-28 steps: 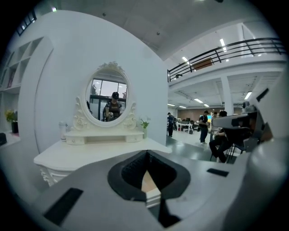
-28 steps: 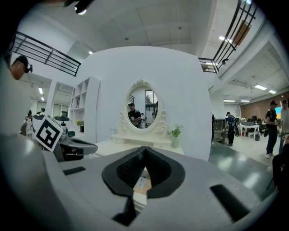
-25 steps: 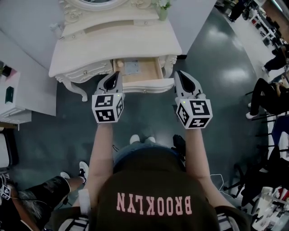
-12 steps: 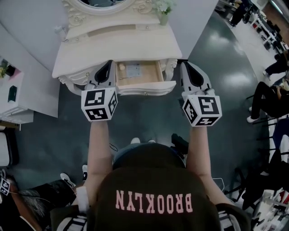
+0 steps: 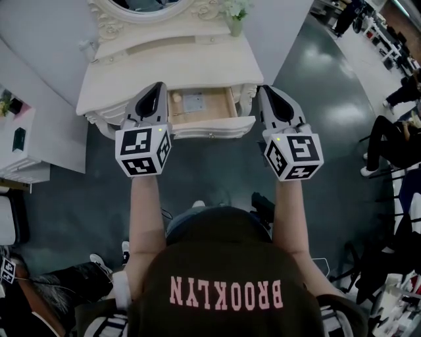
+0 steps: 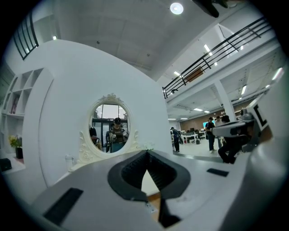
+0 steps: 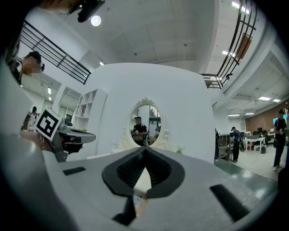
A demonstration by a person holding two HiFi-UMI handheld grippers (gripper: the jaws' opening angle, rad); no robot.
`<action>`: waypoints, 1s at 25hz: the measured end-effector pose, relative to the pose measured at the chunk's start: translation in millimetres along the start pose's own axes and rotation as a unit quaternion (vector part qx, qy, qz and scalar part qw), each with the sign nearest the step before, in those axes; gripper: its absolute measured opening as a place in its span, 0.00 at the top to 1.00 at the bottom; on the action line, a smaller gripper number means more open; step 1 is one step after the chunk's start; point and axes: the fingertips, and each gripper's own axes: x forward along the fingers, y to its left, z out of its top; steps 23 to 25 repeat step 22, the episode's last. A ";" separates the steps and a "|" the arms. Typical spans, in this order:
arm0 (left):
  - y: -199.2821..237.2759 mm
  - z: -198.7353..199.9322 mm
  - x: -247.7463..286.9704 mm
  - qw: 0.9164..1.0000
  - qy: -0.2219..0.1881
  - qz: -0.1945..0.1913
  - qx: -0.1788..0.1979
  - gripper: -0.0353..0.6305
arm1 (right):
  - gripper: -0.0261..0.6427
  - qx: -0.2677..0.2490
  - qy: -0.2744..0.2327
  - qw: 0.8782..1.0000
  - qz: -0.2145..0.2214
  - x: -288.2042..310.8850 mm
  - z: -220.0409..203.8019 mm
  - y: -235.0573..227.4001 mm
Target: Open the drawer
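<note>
The cream dressing table [image 5: 131,72] has its middle drawer [image 5: 212,126] pulled out, showing a wooden inside with a pale sheet [image 5: 194,101]. My left gripper [image 5: 160,86] hovers at the drawer's left side, shut and empty. My right gripper [image 5: 262,89] hovers at the drawer's right side, also shut with nothing in it. Neither touches the drawer. In the left gripper view the jaw tips of the left gripper [image 6: 146,151] meet, level with the table top, and the oval mirror [image 6: 108,127] stands ahead. In the right gripper view the right gripper [image 7: 144,148] is closed in the same way, facing the mirror [image 7: 145,124].
A small vase with a plant [image 5: 235,20] and a small white bottle [image 5: 87,47] stand on the table top. A white shelf unit [image 5: 23,155] is at the left. A seated person [image 5: 59,289] is at the lower left, and more people [image 5: 388,138] are at the right.
Both grippers have risen and now sit higher beside the open drawer, over the table's front edge. The drawer has stayed pulled out.
</note>
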 end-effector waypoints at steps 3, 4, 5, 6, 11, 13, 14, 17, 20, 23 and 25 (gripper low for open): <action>-1.5 -0.7 0.7 1.000 0.000 -0.005 -0.006 0.94 | 0.97 0.006 0.003 1.000 -0.006 -0.9 -2.9 -3.6; -1.3 -1.1 0.8 1.000 0.000 -0.006 -0.009 0.94 | 0.97 0.006 0.004 1.000 -0.008 -0.9 -3.9 -4.0; -0.7 -1.5 0.7 1.000 0.000 -0.006 -0.012 0.94 | 0.97 0.006 0.006 1.000 -0.008 -0.8 -4.8 -4.1; 0.1 -1.9 0.5 1.000 0.000 -0.006 -0.014 0.94 | 0.97 0.005 0.007 1.000 -0.009 -0.7 -5.6 -4.1; 0.3 0.3 0.0 1.000 -0.003 -0.004 -0.013 0.94 | 0.97 -0.002 0.012 1.000 -0.011 -1.7 -7.0 -3.1; 0.3 1.6 -0.3 1.000 -0.004 -0.004 -0.012 0.94 | 0.97 -0.005 0.013 1.000 -0.011 -1.4 -6.7 -1.8; 0.0 2.0 -0.5 1.000 -0.005 -0.005 -0.011 0.94 | 0.97 -0.008 0.014 1.000 -0.012 -1.4 -6.4 -1.3; -1.9 2.1 -1.0 1.000 -0.006 -0.007 -0.009 0.94 | 0.97 -0.019 0.016 1.000 -0.014 -1.7 -6.6 -0.7; -3.0 1.6 -1.4 1.000 -0.007 -0.007 -0.008 0.94 | 0.97 -0.015 0.017 1.000 -0.016 -1.5 -8.5 -1.9; -3.1 1.5 -1.7 1.000 -0.008 -0.007 -0.009 0.94 | 0.97 -0.010 0.018 1.000 -0.016 -1.4 -9.9 -2.7; -3.1 1.5 -1.7 1.000 -0.008 -0.007 -0.009 0.94 | 0.97 -0.010 0.018 1.000 -0.016 -1.4 -9.9 -2.7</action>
